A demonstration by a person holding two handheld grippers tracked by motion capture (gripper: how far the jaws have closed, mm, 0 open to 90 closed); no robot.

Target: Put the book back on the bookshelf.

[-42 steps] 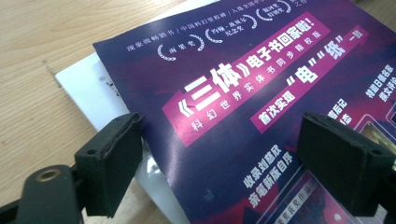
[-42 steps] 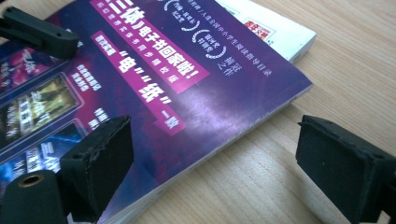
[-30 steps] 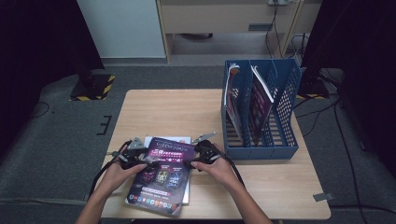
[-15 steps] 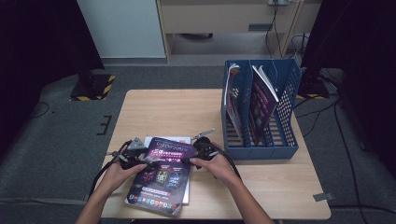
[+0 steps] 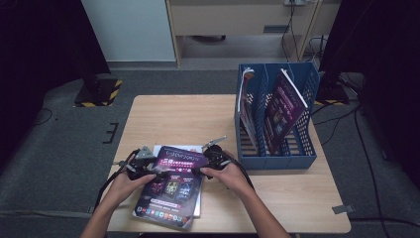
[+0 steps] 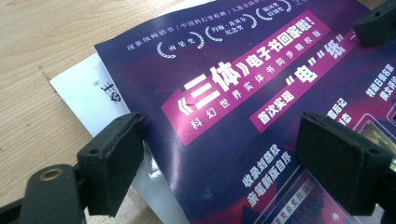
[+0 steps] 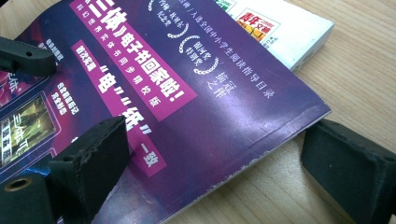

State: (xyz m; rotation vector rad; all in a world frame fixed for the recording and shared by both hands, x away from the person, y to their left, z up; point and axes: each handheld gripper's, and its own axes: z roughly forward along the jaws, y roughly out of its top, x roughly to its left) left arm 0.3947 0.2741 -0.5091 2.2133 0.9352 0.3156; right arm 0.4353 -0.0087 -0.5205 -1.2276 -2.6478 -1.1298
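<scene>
A purple magazine (image 5: pixel 171 191) lies on a white book (image 5: pixel 171 148) near the table's front edge. My left gripper (image 5: pixel 157 174) is at the magazine's left edge and my right gripper (image 5: pixel 198 171) at its right edge, with a hand on each. In the left gripper view the magazine (image 6: pixel 233 93) runs between the wide-apart jaws of the left gripper (image 6: pixel 229 172), and the white book (image 6: pixel 88 93) peeks out beneath. In the right gripper view the right gripper (image 7: pixel 219 172) straddles the edge of the magazine (image 7: pixel 187 93), one pad over the cover, the other over bare wood. Neither gripper presses on it.
A blue file rack (image 5: pixel 277 157) stands at the table's right side, holding an upright purple magazine (image 5: pixel 282 106) and another booklet (image 5: pixel 245 99). Bare wooden tabletop (image 5: pixel 173 119) stretches behind the book. Dark floor and cables surround the table.
</scene>
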